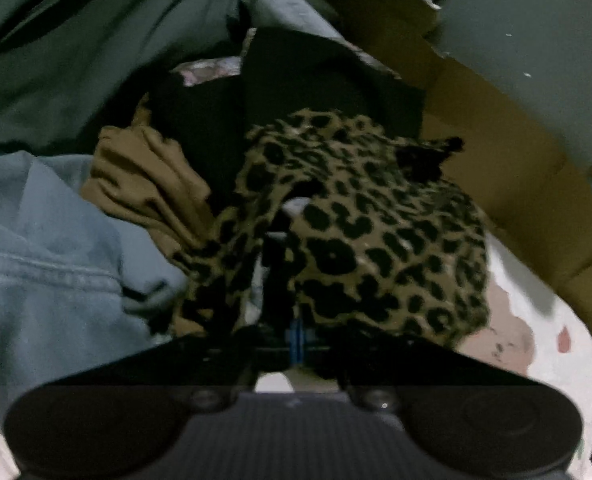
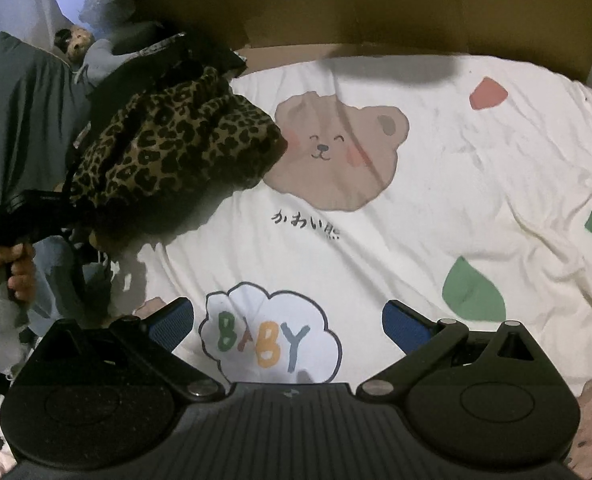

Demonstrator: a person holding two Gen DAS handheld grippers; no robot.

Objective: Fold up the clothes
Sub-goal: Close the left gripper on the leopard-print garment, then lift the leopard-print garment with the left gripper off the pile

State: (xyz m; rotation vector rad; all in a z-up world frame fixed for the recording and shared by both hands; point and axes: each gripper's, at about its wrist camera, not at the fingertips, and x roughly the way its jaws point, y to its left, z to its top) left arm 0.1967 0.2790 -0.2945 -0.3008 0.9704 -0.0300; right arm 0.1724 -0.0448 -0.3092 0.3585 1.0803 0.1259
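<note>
The leopard-print garment [image 1: 360, 232] is a soft, thin cloth, tan with black blotches, bunched into a loose, rumpled mound that hangs from the left gripper [image 1: 296, 332] above the edge of the white bedsheet [image 2: 436, 208]. That gripper's blue-padded fingers are drawn together on a fold of the print, the cloth spilling over both sides of them and hiding most of their length. In the right wrist view the same bundle [image 2: 176, 144] shows raised at the left, draping from the black tool, whose handle a hand [image 2: 14, 268] grips from below. The right gripper [image 2: 288, 320] hangs low over the sheet with its fingers spread wide and nothing between them; the blue, finely ribbed pads [image 2: 170, 320] flank a cloud shape printed with "BABY". The sheet is creased cotton with a smiling brown bear face [image 2: 336, 152], green leaf shapes and a pink patch. Behind the print cloth lies a heap of other clothes (the left wrist view is blurred): a crumpled tan piece [image 1: 148, 184], a black garment [image 1: 280, 92], pale blue denim [image 1: 44, 256] with stitched seams, and dark green fabric [image 1: 76, 48]. Brown cardboard [image 2: 376, 4] stands along the far edge of the sheet.
</note>
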